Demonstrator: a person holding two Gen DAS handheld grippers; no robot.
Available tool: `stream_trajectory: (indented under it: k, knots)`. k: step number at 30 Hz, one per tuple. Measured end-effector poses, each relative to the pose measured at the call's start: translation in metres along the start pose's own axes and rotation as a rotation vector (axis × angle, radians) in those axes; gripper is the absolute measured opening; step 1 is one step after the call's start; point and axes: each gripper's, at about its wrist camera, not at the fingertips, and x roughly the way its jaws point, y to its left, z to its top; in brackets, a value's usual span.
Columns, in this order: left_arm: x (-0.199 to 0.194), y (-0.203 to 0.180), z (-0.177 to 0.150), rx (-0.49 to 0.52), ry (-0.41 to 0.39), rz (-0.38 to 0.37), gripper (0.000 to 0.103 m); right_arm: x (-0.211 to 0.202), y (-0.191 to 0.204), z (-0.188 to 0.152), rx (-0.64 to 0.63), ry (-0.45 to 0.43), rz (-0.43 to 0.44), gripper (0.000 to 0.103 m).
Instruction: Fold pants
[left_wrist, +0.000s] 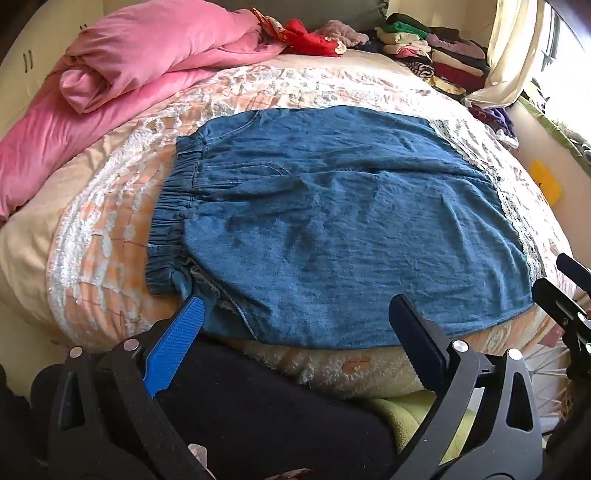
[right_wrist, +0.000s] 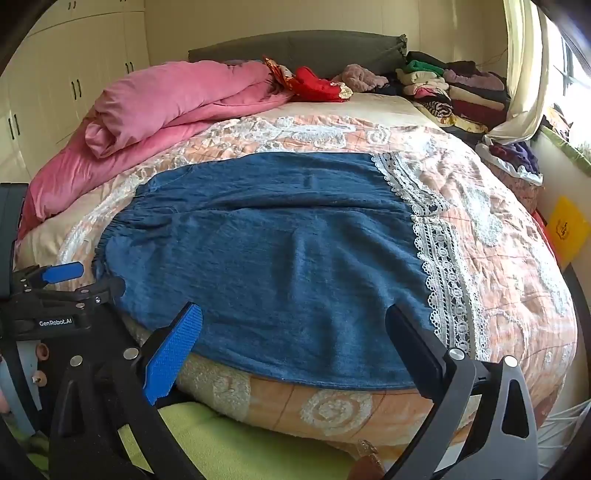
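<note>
At the upper left of both views a pink blanket (left_wrist: 122, 70) is piled on the bed (left_wrist: 92, 236). In the middle of the frame the blue pants (left_wrist: 332, 236) are spread flat on the bed cover, with the stretchy waistband (left_wrist: 173, 221) at the left and the white lace hem (right_wrist: 439, 258) at the right. They already look folded in half, one leg laid on the other. At the bottom of the left wrist view the left gripper (left_wrist: 295, 317) is held near the bottom edge of the pants, close to the waistband corner; its fingers (left_wrist: 177, 339) are spread wide and nothing is pinched. At the bottom of the right wrist view the right gripper (right_wrist: 295, 325) is held by the same edge, nearer the lace, and its fingers (right_wrist: 173, 347) are also spread with nothing between them. Stacked clothes (right_wrist: 454, 88) are seen at the upper right. For the next fold, both layers should probably be pinched together at each end, so that no layer is left behind. The cloth should then be lifted low and evenly, and the edges lined up before it is let go.
</note>
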Motion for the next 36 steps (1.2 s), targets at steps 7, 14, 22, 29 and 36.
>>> stream_trajectory:
  k: [7, 14, 22, 29, 36]
  knots:
    - [0.0009, -0.0017, 0.0001, 0.006, -0.001, 0.007, 0.094, 0.0006, 0.0004, -0.0005, 0.002, 0.002, 0.000, 0.099]
    - [0.0006, -0.0014, -0.0001, 0.009, -0.005, 0.006, 0.094, -0.0009, 0.0006, -0.0013, 0.003, 0.005, 0.005, 0.099]
    - [-0.0001, -0.0013, -0.0005, 0.009, -0.003, 0.006, 0.094, -0.0003, 0.0005, -0.0017, 0.005, 0.003, 0.004, 0.099]
    - [-0.0009, -0.0009, 0.0008, 0.012, -0.002, 0.010, 0.094, 0.0002, 0.0008, -0.0021, 0.003, 0.006, 0.005, 0.099]
    - [-0.0005, -0.0004, 0.0015, 0.017, -0.005, 0.016, 0.094, 0.0003, 0.0001, -0.0017, 0.003, 0.006, 0.006, 0.099]
